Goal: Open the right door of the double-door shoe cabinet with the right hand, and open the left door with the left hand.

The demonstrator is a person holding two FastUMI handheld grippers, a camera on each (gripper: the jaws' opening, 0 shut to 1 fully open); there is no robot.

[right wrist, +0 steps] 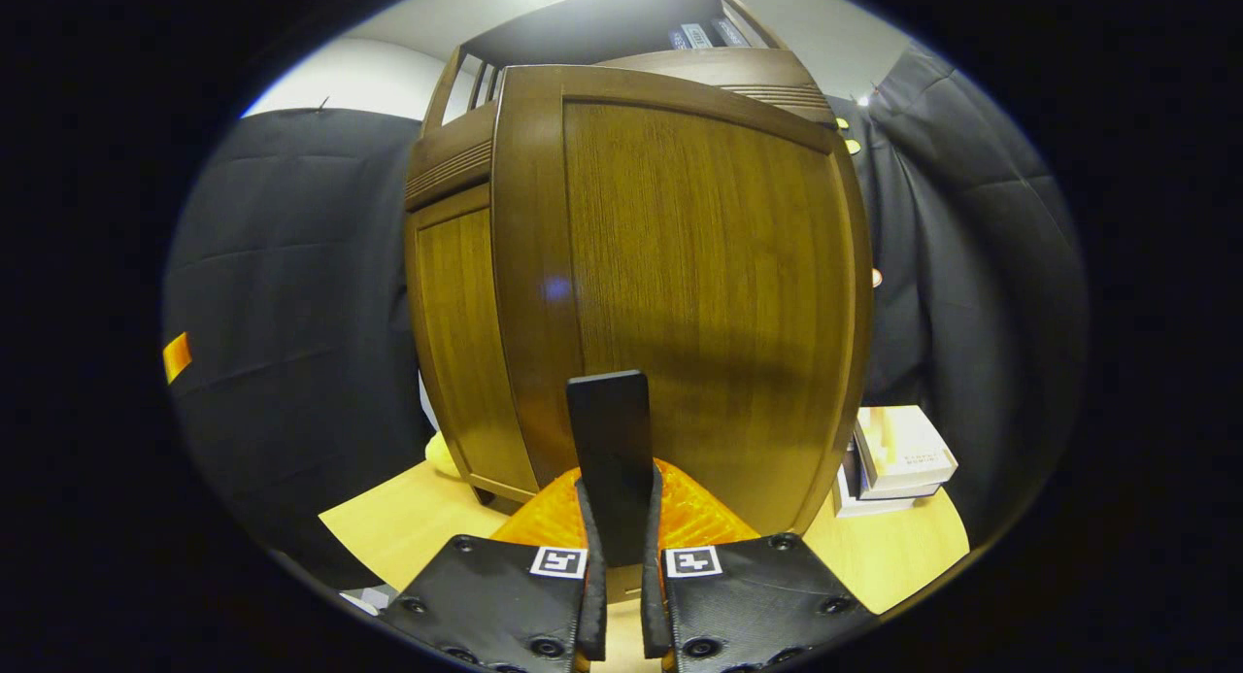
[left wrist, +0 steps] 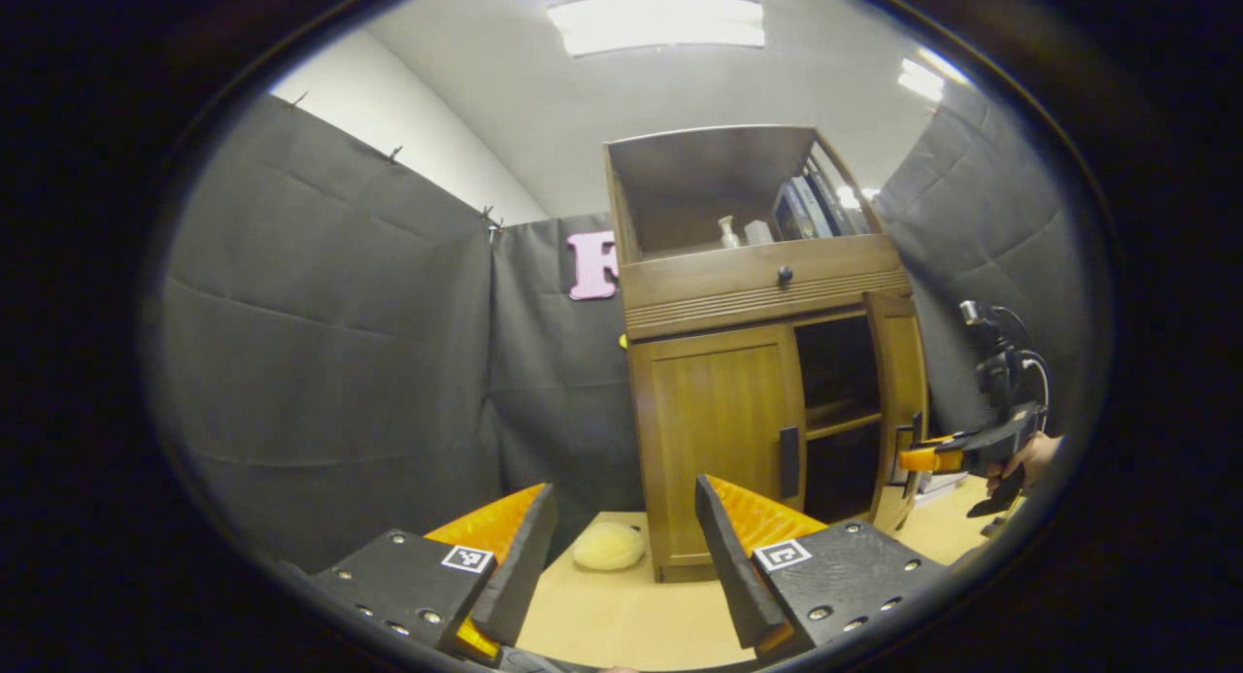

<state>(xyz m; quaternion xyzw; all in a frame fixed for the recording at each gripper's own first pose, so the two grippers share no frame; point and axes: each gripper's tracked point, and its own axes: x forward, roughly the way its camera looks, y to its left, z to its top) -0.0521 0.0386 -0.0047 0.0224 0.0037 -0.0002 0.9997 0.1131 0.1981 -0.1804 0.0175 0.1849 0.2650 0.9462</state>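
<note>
Cabinet (left wrist: 748,362) brown wood: right door (right wrist: 680,294) swung open, left door (left wrist: 719,440) closed.

Dark cloth walls (left wrist: 330,362) hang around the booth from nine to three o'clock; a white wall (left wrist: 388,119) rises above them at eleven; a bright ceiling light (left wrist: 655,22) glows at twelve; a pale wooden tabletop (left wrist: 631,615) spreads at six o'clock; stacked boxes (right wrist: 898,454) sit at four.

I find no legible text, brand or number. The book spines (left wrist: 811,207) on the cabinet's top shelf and the stacked boxes (right wrist: 898,454) on the worktop carry markings too small and blurred for me to read.
</note>
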